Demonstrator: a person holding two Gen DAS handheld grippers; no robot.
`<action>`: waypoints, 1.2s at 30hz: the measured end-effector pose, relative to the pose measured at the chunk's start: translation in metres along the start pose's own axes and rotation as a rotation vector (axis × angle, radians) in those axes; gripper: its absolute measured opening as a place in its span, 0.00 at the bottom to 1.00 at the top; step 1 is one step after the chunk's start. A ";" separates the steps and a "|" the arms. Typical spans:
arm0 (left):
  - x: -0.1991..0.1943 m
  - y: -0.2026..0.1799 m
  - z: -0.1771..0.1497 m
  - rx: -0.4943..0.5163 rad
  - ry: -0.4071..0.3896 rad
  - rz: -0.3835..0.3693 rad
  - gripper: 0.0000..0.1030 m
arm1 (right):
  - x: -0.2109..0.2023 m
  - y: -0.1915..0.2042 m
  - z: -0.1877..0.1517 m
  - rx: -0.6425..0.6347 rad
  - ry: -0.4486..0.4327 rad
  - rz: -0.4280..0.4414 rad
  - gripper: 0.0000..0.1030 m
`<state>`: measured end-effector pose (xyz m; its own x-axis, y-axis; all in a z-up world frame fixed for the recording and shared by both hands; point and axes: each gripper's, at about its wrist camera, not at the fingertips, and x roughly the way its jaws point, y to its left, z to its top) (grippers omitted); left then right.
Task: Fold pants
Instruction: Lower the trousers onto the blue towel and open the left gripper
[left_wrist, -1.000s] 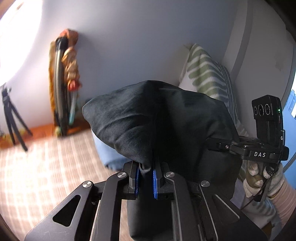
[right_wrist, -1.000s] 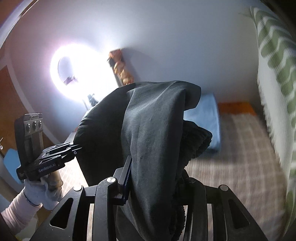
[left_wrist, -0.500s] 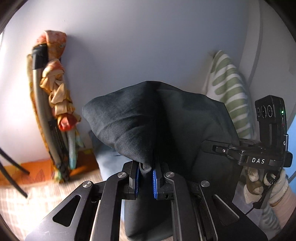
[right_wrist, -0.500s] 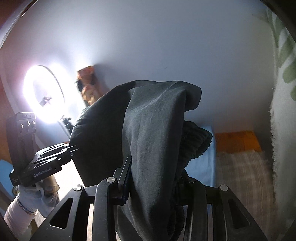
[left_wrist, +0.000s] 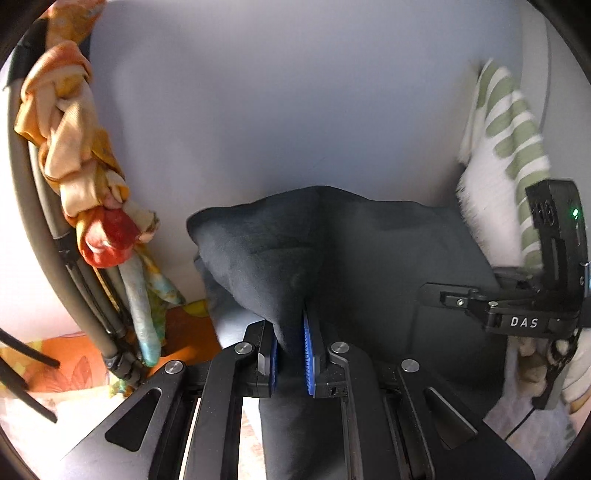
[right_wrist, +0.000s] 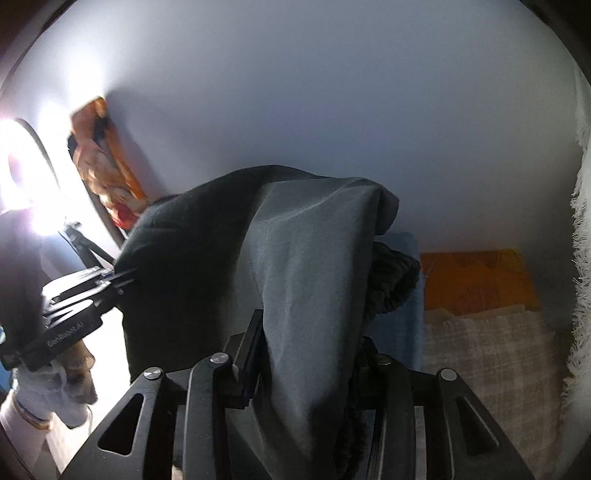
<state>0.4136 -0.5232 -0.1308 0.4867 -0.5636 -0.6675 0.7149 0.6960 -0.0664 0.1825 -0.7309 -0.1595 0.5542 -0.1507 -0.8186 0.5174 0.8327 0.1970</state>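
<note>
Now both tools' jaws open around pants (left_wrist: 258, 266).

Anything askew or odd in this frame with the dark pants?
Nothing damaged or spilled. The dark pants hang bunched over both tongs, left and right, whose jaws are opening with cloth between them. The ribbed waistband bulges out unevenly on the right side.
</note>
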 end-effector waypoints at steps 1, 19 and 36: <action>0.001 -0.002 -0.001 0.015 0.004 0.033 0.15 | 0.004 -0.001 0.000 -0.005 0.018 -0.038 0.49; -0.069 -0.025 -0.025 0.030 -0.028 -0.002 0.55 | -0.075 0.026 -0.024 -0.012 -0.115 -0.197 0.82; -0.190 -0.044 -0.090 -0.009 -0.090 -0.031 0.72 | -0.188 0.102 -0.108 -0.043 -0.192 -0.176 0.88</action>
<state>0.2447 -0.4065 -0.0674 0.5080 -0.6225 -0.5954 0.7259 0.6815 -0.0933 0.0609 -0.5599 -0.0440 0.5737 -0.3899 -0.7204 0.5910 0.8059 0.0345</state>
